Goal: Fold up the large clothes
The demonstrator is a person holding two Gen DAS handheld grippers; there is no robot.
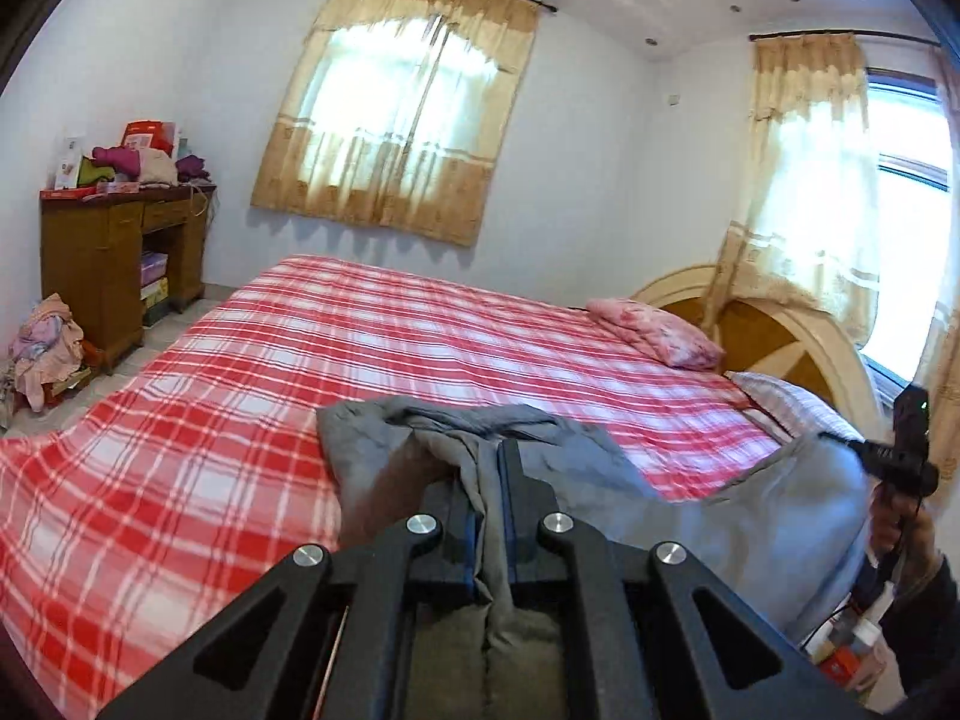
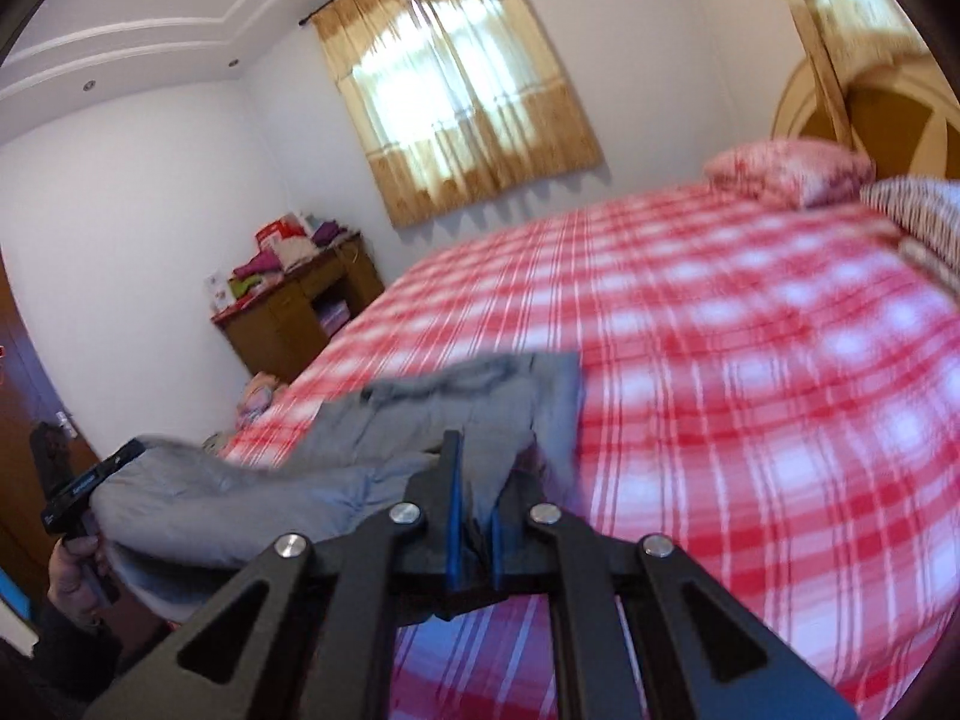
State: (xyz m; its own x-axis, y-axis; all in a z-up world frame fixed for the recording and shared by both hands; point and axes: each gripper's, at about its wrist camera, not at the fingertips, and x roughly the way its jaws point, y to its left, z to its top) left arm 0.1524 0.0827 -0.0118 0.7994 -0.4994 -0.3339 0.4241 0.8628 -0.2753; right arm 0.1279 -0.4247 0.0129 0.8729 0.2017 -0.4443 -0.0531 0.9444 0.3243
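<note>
The grey garment (image 1: 540, 438) is hanging over the near edge of the bed (image 1: 300, 348), its long axis running hand to hand. The left gripper (image 1: 492, 480) and right gripper (image 2: 474, 480) are each clamping an end, jaws pinched on cloth, seemingly equally near.

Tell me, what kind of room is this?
It looks like a bedroom. There's a big bed with a red checked cover, a pink pillow near the headboard, and a wooden desk piled with clothes.
</note>
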